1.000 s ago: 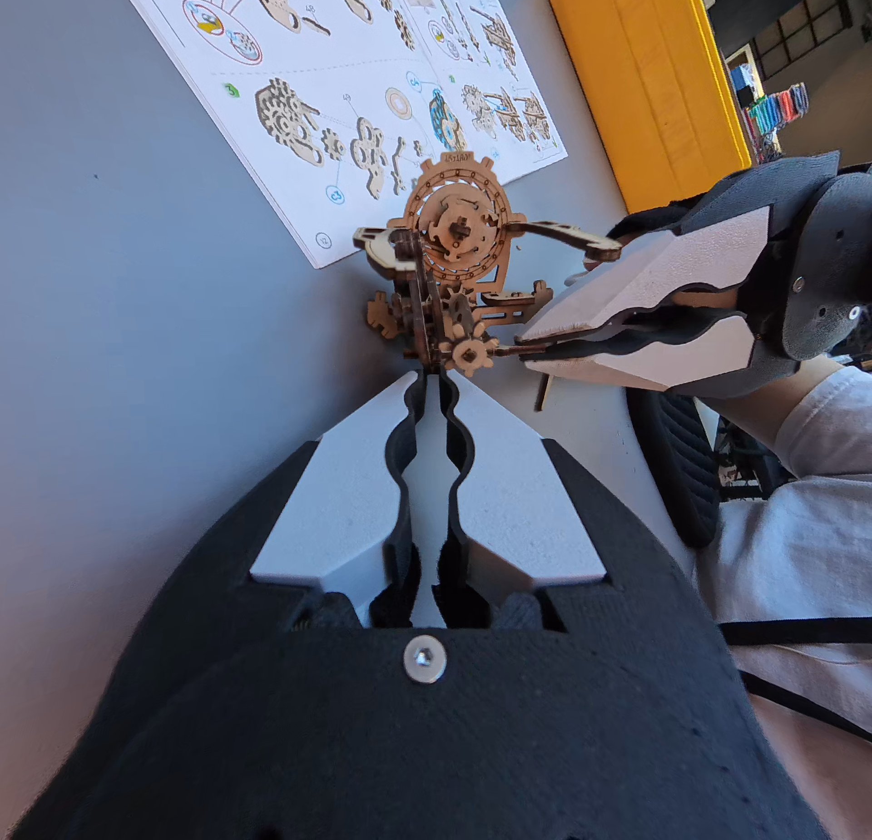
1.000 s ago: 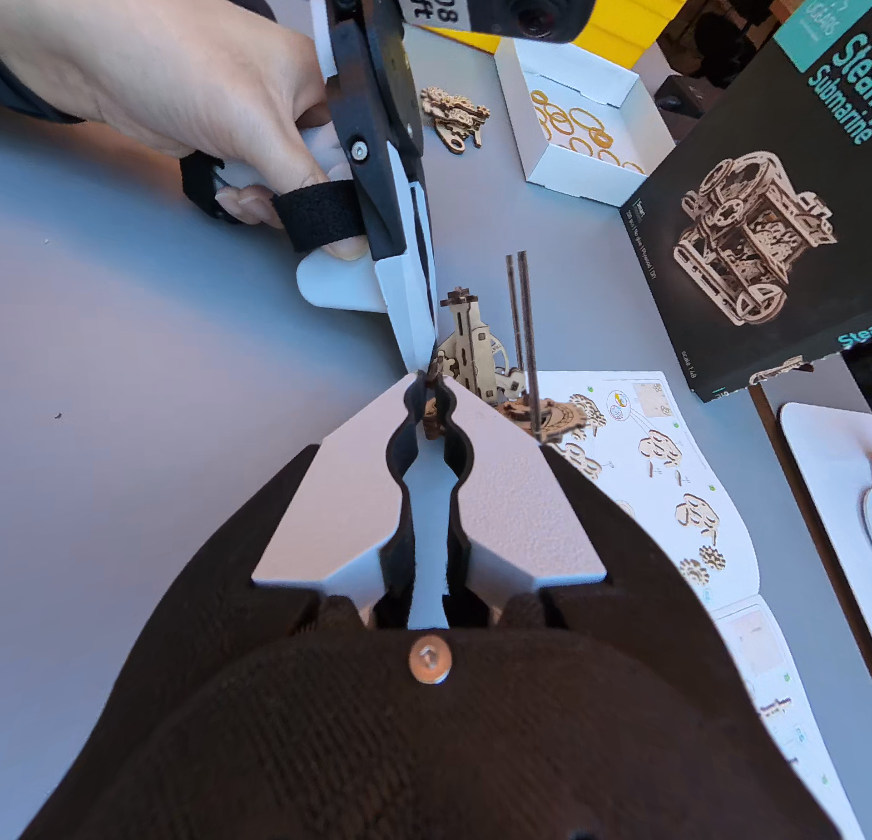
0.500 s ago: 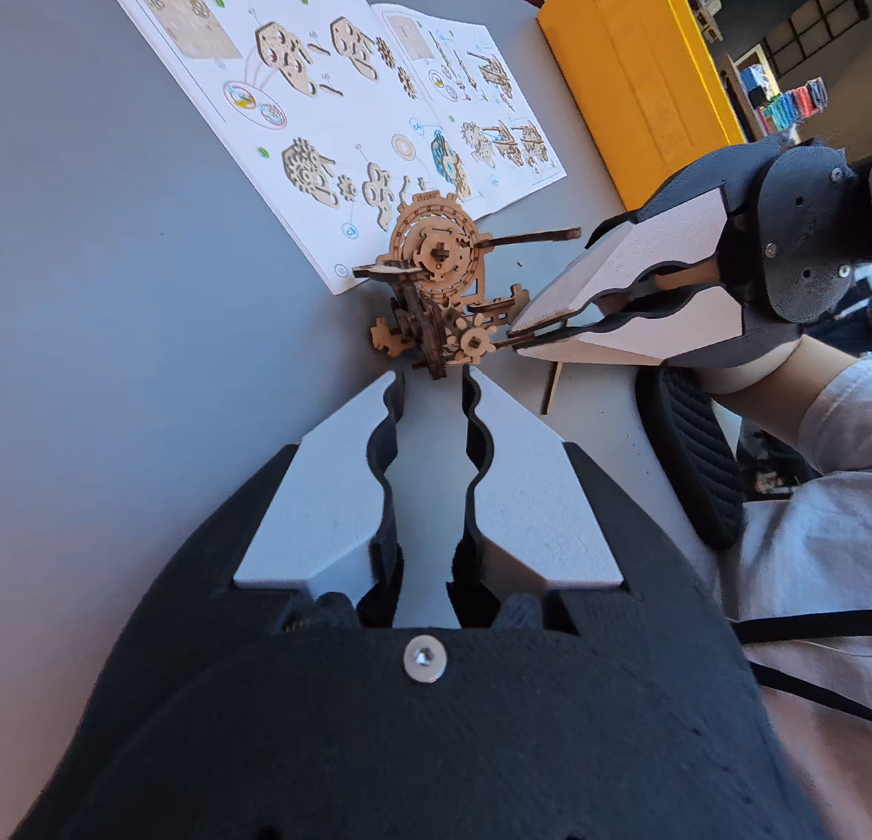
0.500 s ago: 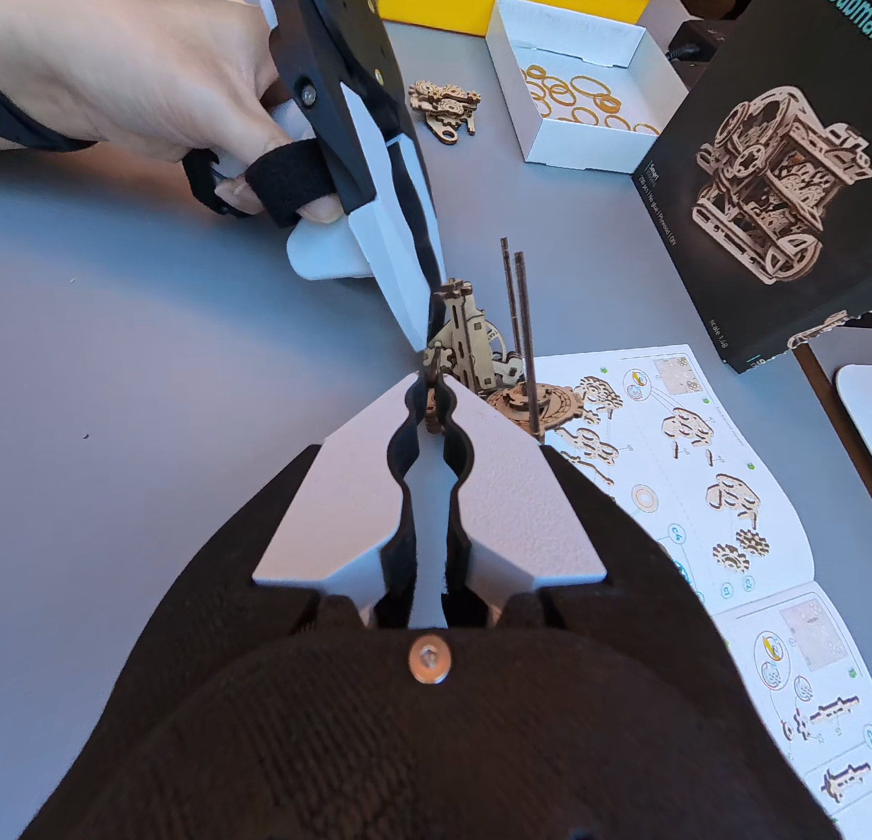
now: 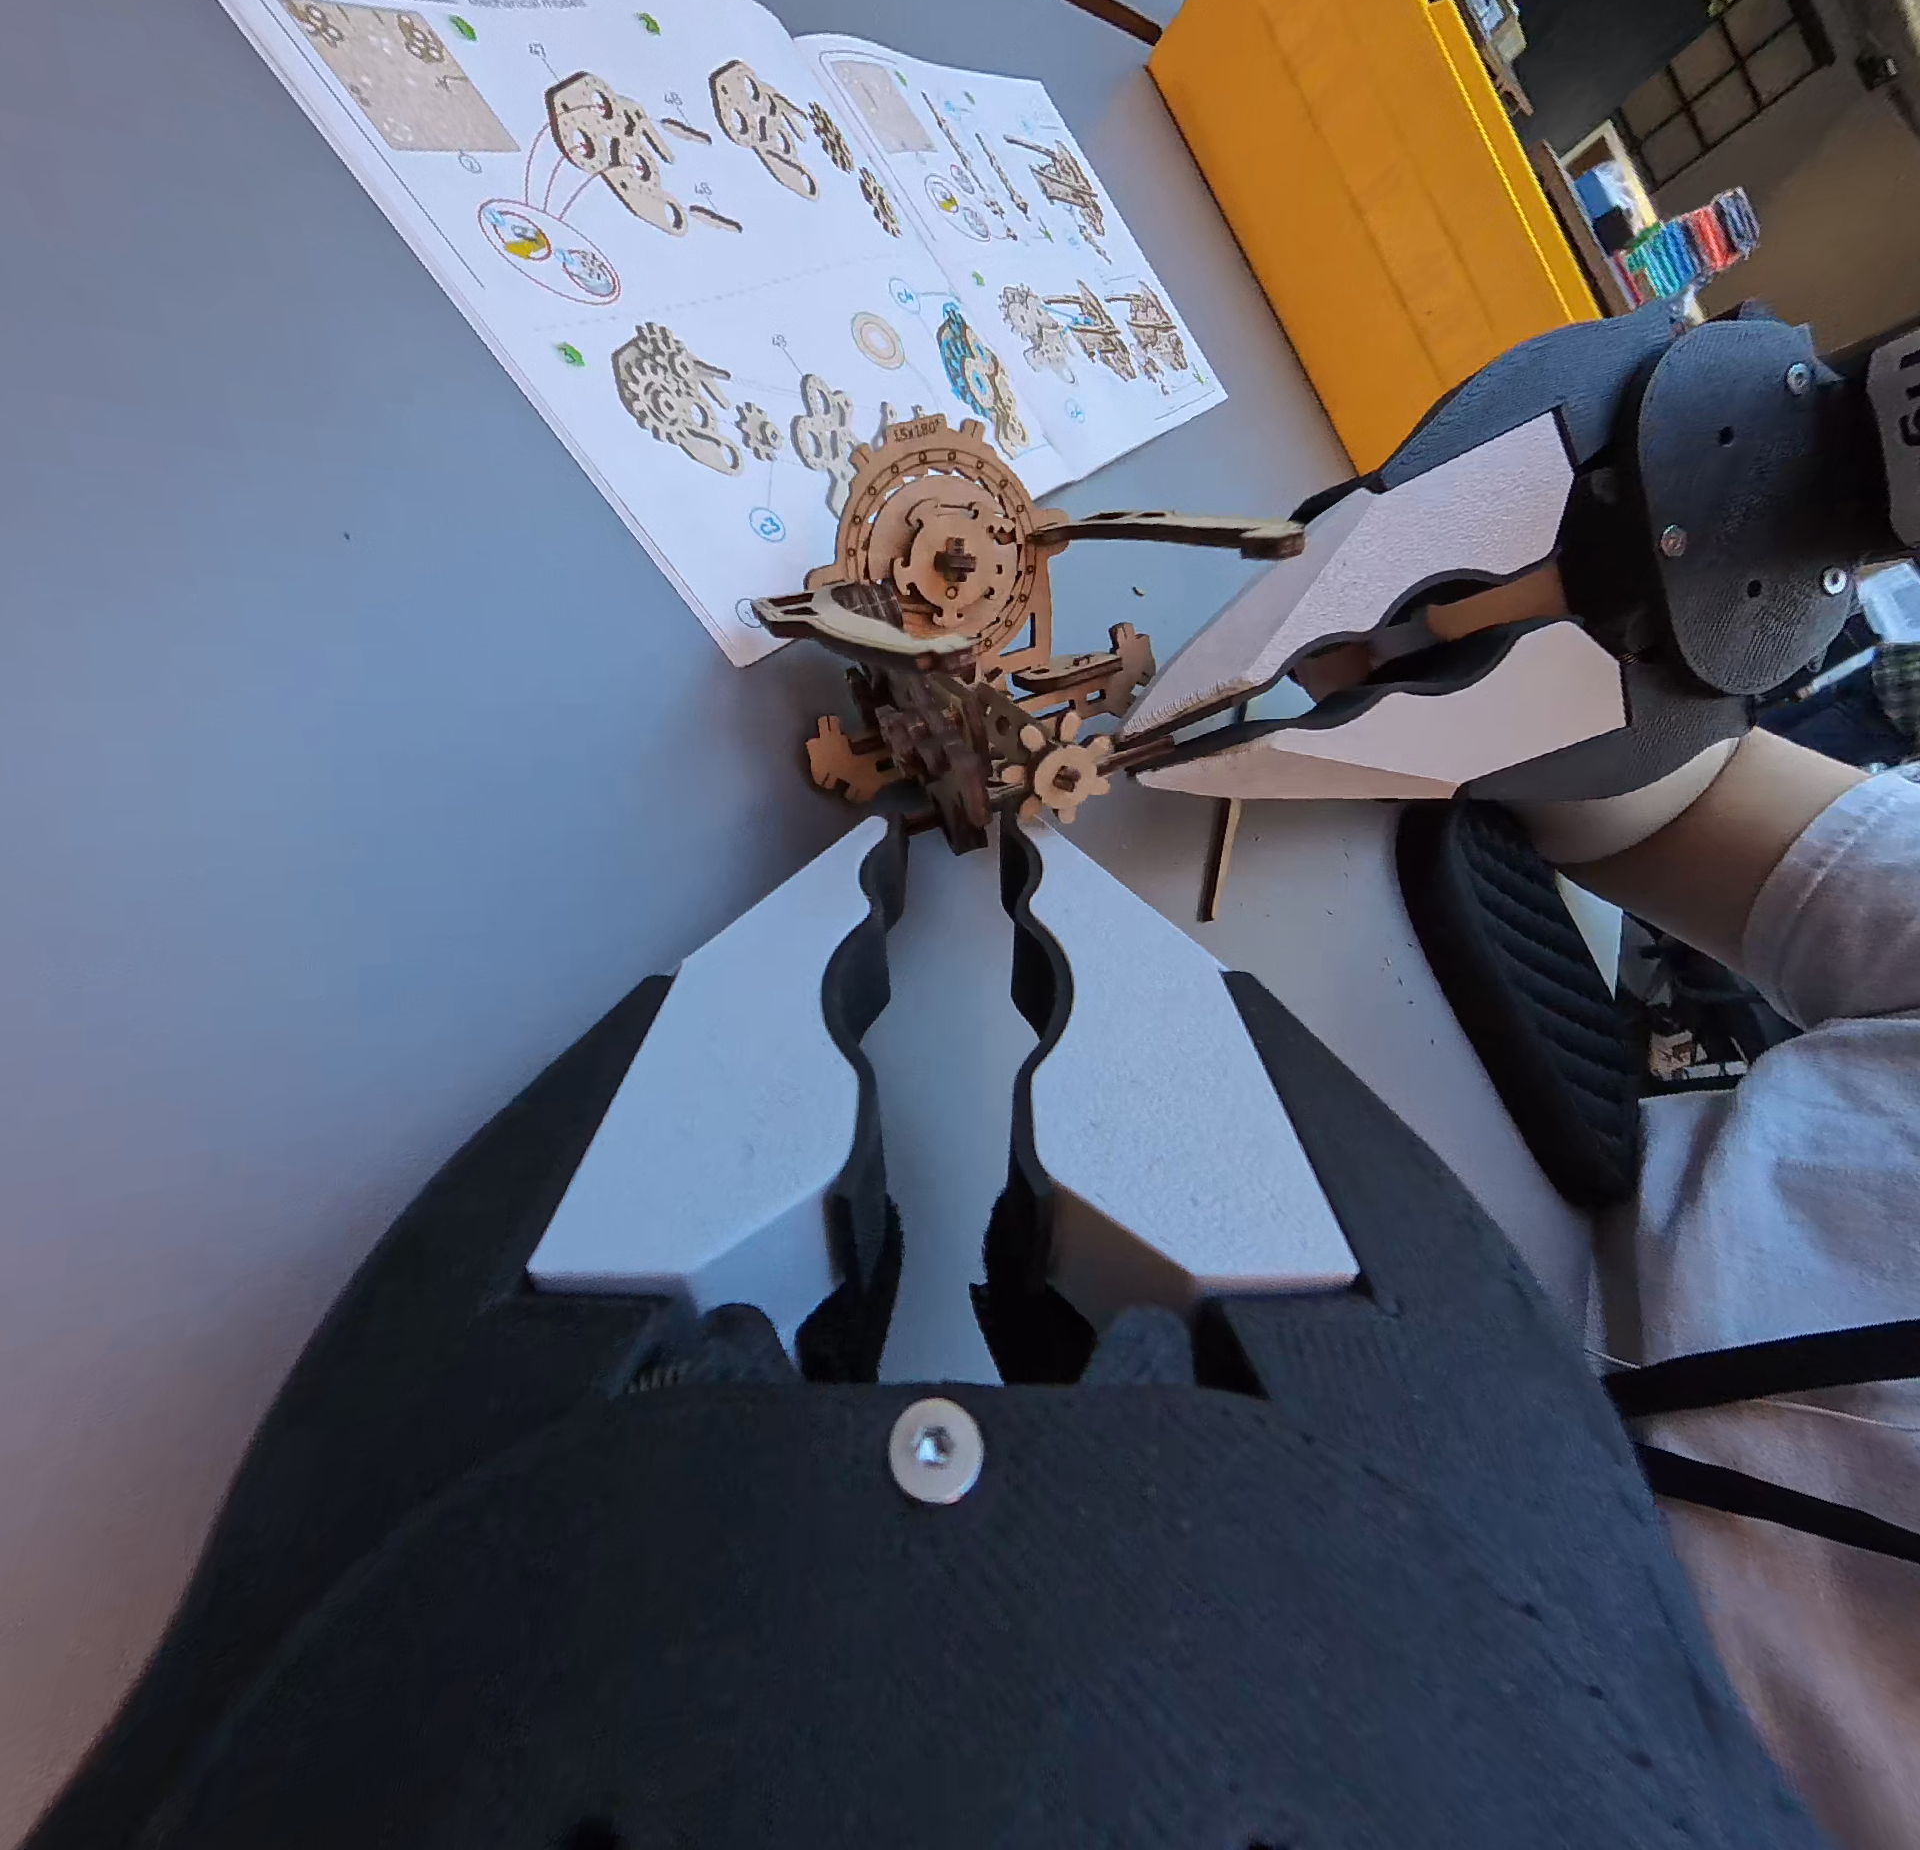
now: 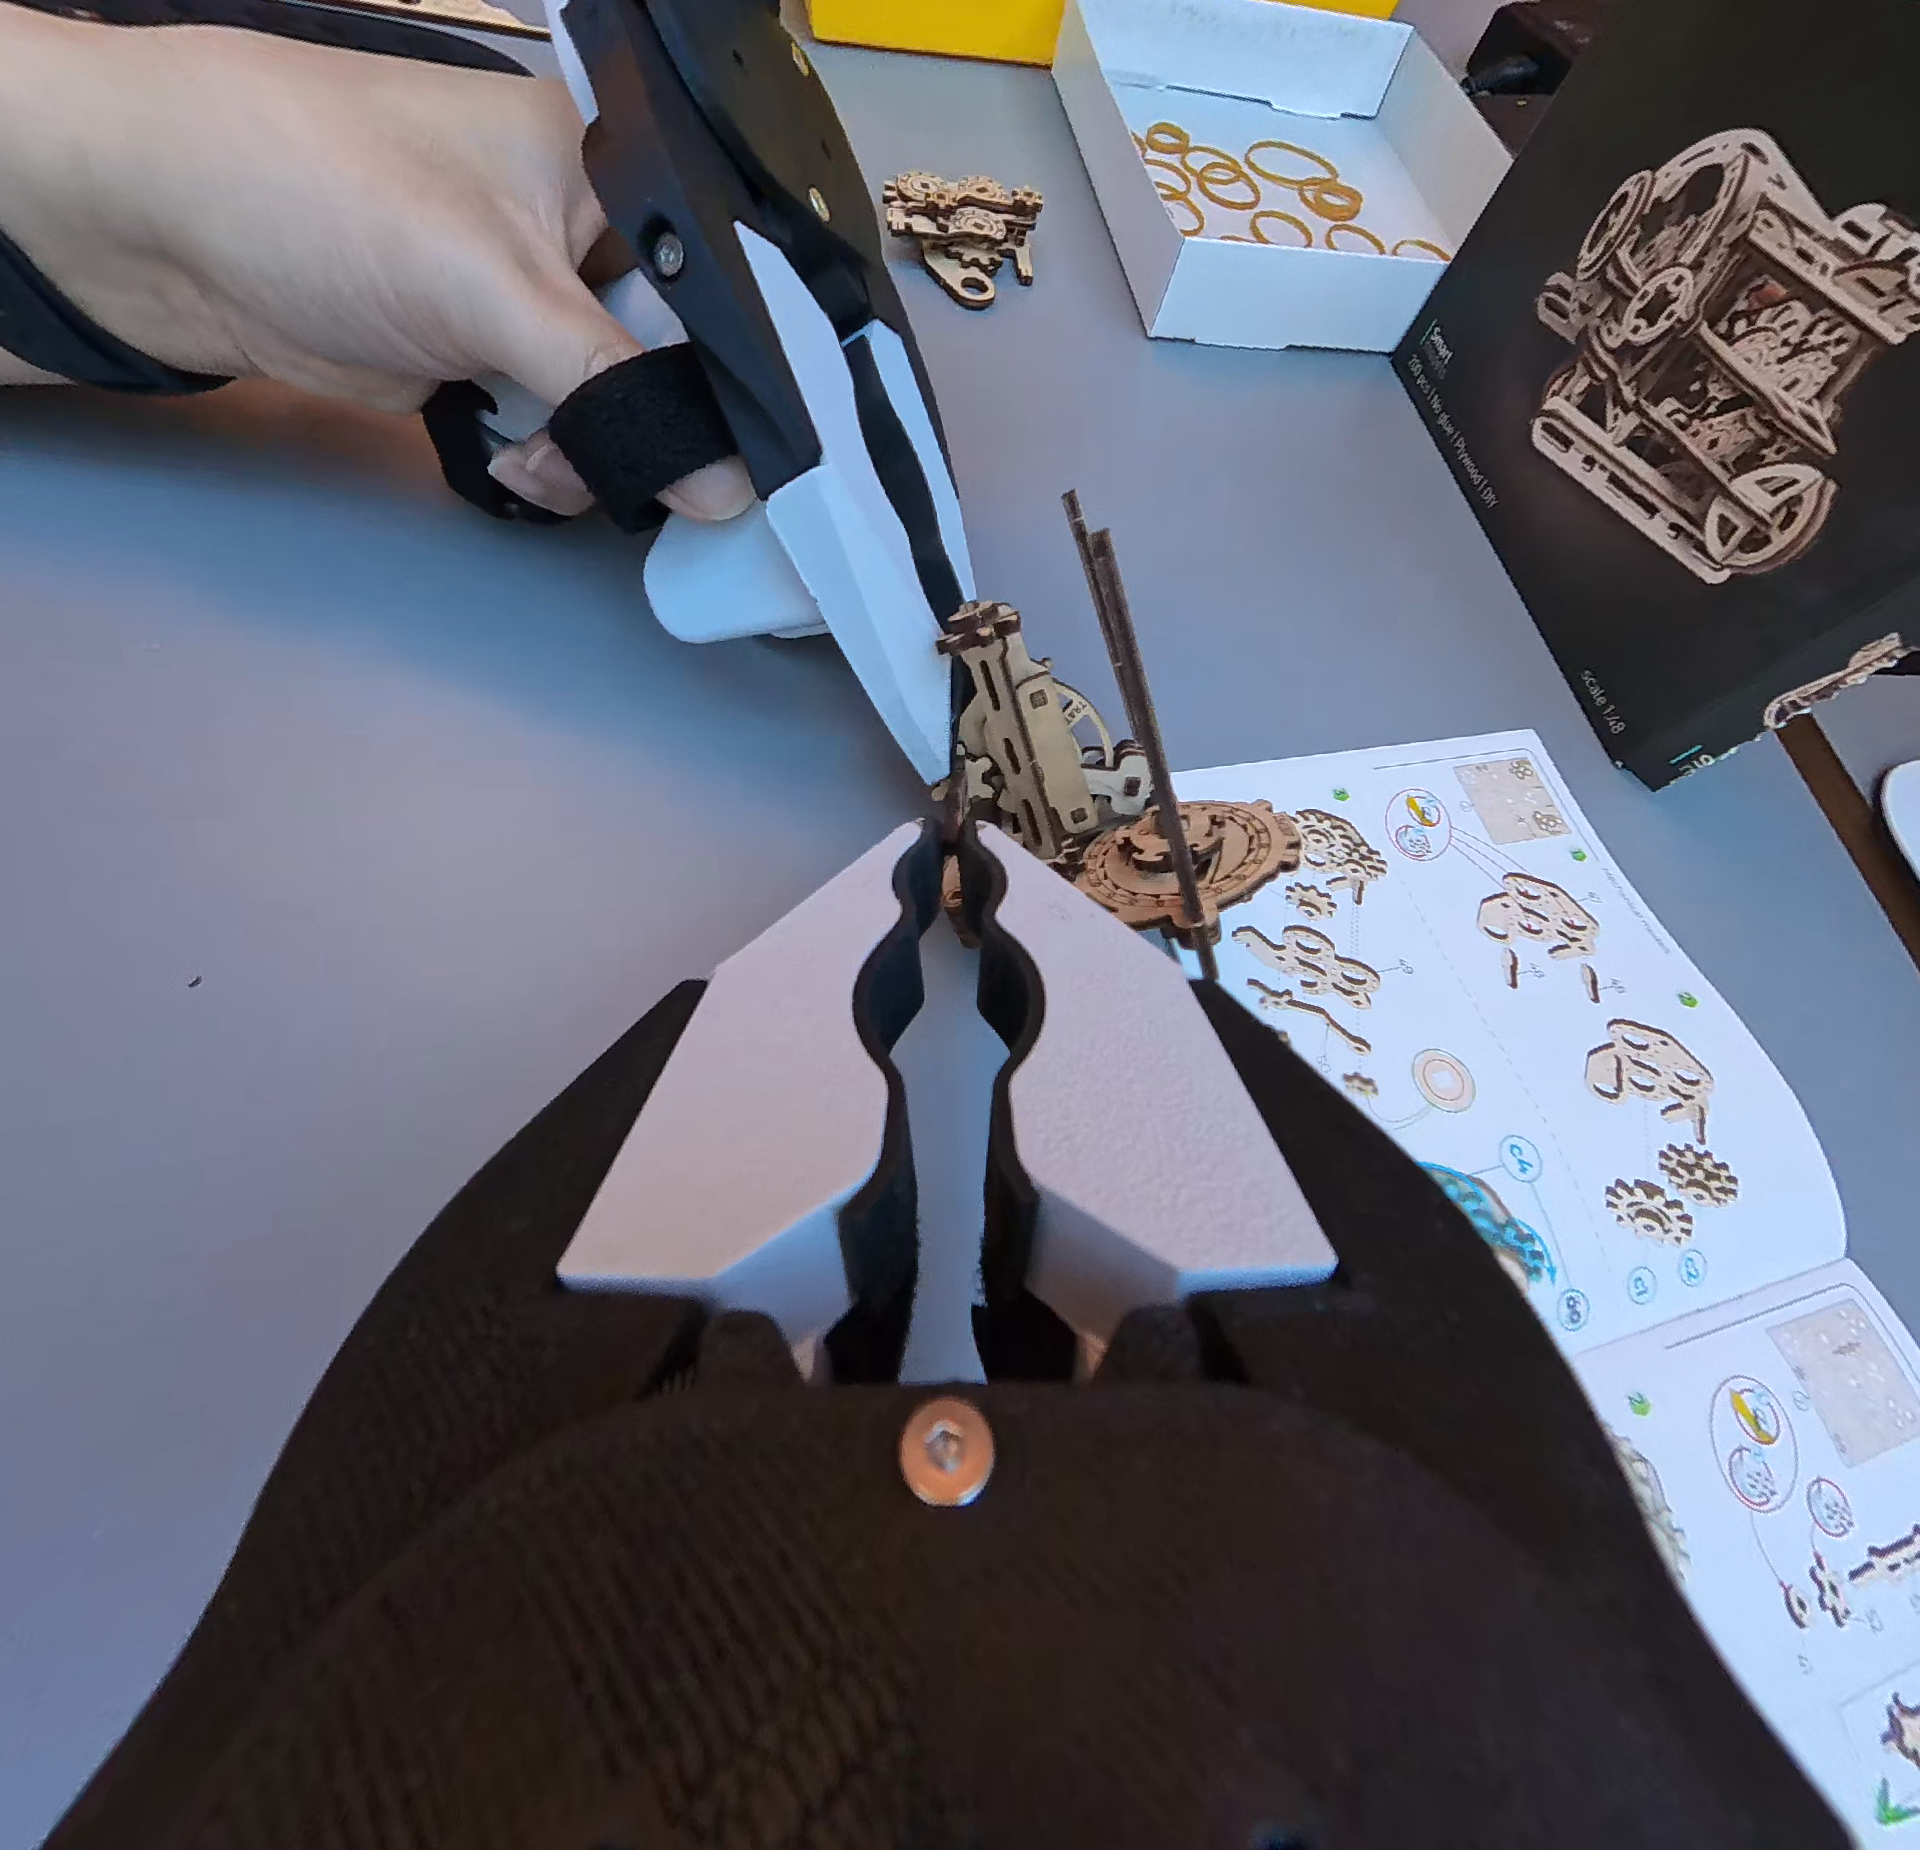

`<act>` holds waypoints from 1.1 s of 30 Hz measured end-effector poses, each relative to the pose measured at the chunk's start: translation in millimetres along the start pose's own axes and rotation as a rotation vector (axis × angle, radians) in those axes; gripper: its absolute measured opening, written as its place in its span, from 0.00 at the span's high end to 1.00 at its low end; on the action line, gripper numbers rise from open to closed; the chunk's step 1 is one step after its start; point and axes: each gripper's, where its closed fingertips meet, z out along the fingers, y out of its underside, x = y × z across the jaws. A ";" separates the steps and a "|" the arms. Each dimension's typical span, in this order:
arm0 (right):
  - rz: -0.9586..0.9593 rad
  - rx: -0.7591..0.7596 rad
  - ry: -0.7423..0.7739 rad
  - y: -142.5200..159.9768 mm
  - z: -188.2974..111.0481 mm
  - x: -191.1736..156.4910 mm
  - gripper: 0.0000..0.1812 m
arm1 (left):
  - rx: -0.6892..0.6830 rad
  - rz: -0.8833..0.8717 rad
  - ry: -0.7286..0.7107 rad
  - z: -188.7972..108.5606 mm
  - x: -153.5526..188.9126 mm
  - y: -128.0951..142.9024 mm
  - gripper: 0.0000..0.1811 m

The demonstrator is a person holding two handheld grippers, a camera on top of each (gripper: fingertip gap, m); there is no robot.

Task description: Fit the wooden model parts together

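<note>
left hand-held gripper (image 5: pixel 948 832): jaws parted, empty | wooden model (image 5: pixel 940 647) on desk (image 5: pixel 312 761) just ahead of its tips | right hand-held gripper (image 6: pixel 954 844): clamped on model's axle end, model at its tips

print: instruction booklet (image 5: pixel 665 242); black box (image 6: pixel 1683 366); wooden model (image 5: pixel 935 564) | not transcribed

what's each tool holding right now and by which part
The right tool pinches the wooden model by the thin axle sticking out past its small gear. The left tool is open, holding nothing.
</note>
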 end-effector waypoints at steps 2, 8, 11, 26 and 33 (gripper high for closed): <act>0.021 0.000 0.002 0.3 -0.2 0.3 1.00 | 0.003 0.011 -0.009 0.1 -0.1 -0.3 0.92; 0.032 0.000 -0.008 1.1 0.7 -2.6 1.00 | -0.042 -0.008 0.027 -4.1 2.3 3.5 0.88; 0.033 0.004 -0.007 0.9 0.4 -2.0 1.00 | -0.021 -0.006 0.035 -9.3 0.4 -0.5 0.88; 0.066 0.005 -0.038 2.1 1.5 -0.9 1.00 | -0.006 0.122 0.022 -7.1 2.7 -1.7 0.98; 0.088 0.000 -0.038 3.2 2.3 -0.2 1.00 | -0.006 0.111 0.031 -7.1 2.7 -1.7 0.98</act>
